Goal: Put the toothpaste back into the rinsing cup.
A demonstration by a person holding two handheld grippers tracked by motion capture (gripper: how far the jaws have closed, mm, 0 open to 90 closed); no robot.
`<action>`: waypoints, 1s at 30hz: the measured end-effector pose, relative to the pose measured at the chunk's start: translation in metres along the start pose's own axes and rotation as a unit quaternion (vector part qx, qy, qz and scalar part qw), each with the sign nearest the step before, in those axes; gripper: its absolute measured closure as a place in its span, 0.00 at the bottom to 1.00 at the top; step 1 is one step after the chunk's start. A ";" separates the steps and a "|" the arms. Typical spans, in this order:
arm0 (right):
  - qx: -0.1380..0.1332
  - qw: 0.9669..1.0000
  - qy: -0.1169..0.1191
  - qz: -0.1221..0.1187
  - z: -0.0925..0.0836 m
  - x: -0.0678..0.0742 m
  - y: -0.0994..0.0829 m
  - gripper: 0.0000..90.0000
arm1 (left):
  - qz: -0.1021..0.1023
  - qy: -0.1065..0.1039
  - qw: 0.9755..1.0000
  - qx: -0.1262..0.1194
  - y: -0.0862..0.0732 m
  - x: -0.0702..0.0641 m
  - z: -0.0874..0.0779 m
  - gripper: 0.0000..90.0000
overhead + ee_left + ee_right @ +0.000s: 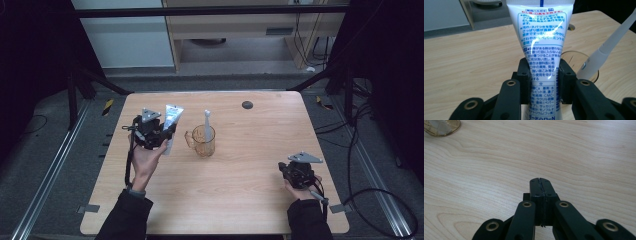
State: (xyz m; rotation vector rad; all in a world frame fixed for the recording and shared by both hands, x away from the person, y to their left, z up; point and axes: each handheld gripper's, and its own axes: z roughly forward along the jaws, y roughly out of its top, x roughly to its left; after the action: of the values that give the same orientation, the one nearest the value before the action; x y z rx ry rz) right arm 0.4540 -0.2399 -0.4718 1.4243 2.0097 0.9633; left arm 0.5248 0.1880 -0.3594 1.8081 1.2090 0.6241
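The left gripper point(159, 134) holds a white tube point(171, 122) of toothpaste, its black fingers point(524, 80) pressed on the tube's lower part from both sides. In the left gripper view the tube point(541, 52) stands upright between them, blue print facing the camera, its wide flat end at the top. The tube is held clear of the worktop point(250, 185), just left of the amber mug point(202, 141).

The mug stands near the worktop's middle, handle toward the left gripper. A white toothbrush point(207, 125) stands in it, its top above the rim. In the left gripper view the mug point(575, 62) lies behind and right of the tube, with the toothbrush point(609, 47) slanting up to the right.

The right gripper point(295, 172) is well apart from the mug, to its right and nearer the person, low over bare wood. Its fingers point(535, 192) are pressed together with nothing between them. The mug's edge point(441, 127) shows far off in that view's top left corner.

A small dark disc point(247, 105) sits in the worktop beyond the mug.
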 end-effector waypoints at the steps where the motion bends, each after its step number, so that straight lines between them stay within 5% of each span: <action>1: 0.000 1.000 -0.001 -0.001 0.000 0.000 0.000 0.99 | -0.002 0.001 1.000 -0.004 0.001 -0.001 0.002 0.75; 14: -0.006 1.000 -0.005 -0.002 0.000 -0.002 -0.001 0.97 | -0.017 0.014 0.999 -0.047 0.008 -0.014 0.027 0.76; 30: -0.011 1.000 -0.007 -0.004 0.000 -0.002 -0.001 0.97 | -0.029 -0.005 0.995 -0.095 0.018 -0.033 0.046 0.76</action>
State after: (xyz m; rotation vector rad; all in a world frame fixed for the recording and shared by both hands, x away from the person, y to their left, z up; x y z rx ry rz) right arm 0.4541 -0.2416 -0.4726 1.4067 1.9873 0.9653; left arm 0.5560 0.1370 -0.3658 1.6096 1.1504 0.6728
